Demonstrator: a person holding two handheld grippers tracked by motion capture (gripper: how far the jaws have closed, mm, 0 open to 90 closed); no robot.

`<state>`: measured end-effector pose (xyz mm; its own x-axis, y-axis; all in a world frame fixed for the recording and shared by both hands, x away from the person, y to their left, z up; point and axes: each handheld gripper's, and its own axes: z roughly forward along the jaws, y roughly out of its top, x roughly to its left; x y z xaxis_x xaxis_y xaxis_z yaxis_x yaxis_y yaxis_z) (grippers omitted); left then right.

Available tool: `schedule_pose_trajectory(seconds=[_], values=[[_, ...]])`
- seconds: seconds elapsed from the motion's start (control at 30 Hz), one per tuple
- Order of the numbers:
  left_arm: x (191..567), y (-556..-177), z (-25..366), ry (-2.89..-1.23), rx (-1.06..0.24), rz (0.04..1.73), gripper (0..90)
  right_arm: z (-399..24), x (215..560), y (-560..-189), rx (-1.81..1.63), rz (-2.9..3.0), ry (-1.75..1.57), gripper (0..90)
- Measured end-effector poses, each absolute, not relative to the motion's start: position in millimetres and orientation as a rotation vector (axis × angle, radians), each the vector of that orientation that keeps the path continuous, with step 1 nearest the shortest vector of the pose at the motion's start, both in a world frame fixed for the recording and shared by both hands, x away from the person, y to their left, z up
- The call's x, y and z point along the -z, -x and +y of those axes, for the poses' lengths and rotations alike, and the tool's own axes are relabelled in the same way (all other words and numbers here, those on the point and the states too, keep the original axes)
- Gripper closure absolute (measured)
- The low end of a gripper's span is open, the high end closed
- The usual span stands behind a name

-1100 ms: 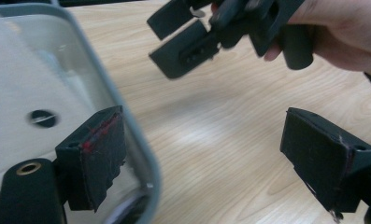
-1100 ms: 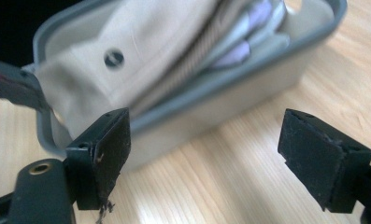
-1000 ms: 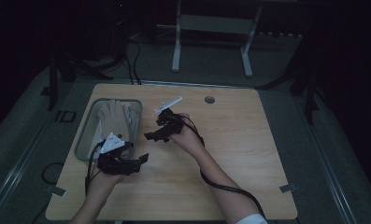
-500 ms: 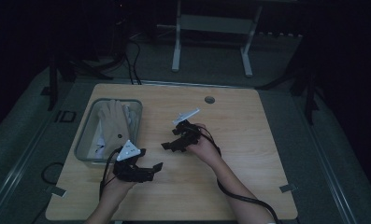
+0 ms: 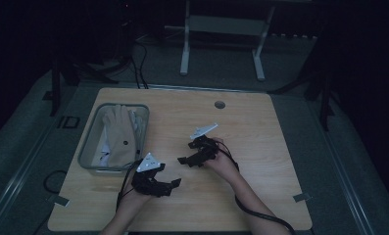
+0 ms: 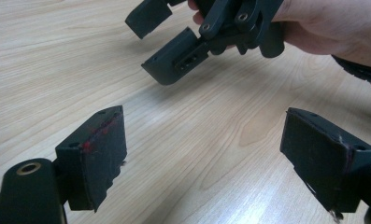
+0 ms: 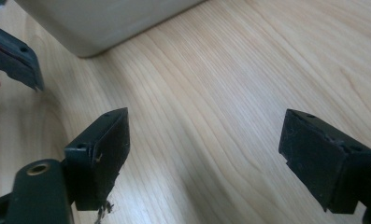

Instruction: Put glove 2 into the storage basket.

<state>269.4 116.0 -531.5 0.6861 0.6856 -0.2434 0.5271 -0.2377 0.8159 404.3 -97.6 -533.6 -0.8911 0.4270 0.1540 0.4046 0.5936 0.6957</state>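
My left gripper (image 5: 168, 176) hovers low over the wooden table (image 5: 260, 147) near its front edge, just right of the clear bin (image 5: 89, 155). In the left gripper view my left gripper (image 6: 206, 154) has its jaws wide apart over bare wood, with nothing between them. My right gripper (image 5: 187, 153) sits a little farther back and to the right, pointing toward the left one. In its own view my right gripper (image 7: 204, 154) is open and holds nothing. The left gripper view also catches the right gripper (image 6: 174, 51) and the hand (image 6: 328, 28) holding it.
The bin at the table's left holds a pale glove-like cloth (image 5: 118, 131) and some white items. Its corner (image 7: 94, 28) looms close ahead in the right gripper view, beside a jaw of the left gripper (image 7: 15, 58). A round hole (image 5: 219, 105) lies near the back edge.
Both hands have moved right and toward the front of the table, away from the bin, and sunk lower. Both pairs of jaws have stayed apart and hold nothing.
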Motion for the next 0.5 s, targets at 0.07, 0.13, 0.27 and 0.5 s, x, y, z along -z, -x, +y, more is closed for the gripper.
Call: schedule_pose_trajectory(seconds=[0.07,0.13,0.27,0.5], values=[[533,-270,115,-1.915,-0.187,0.940,15.0,-101,537,-403,-1.197,2.758,-0.717,16.6],[534,-270,113,-1.916,-0.181,0.934,15.0,-105,540,-403,-1.195,2.765,-0.725,16.6],[535,-271,111,-1.920,-0.169,0.932,15.0,-111,546,-401,-1.180,2.761,-0.722,16.6],[538,-272,107,-1.918,-0.167,0.925,15.0,-123,550,-397,-1.178,2.739,-0.718,16.7]])
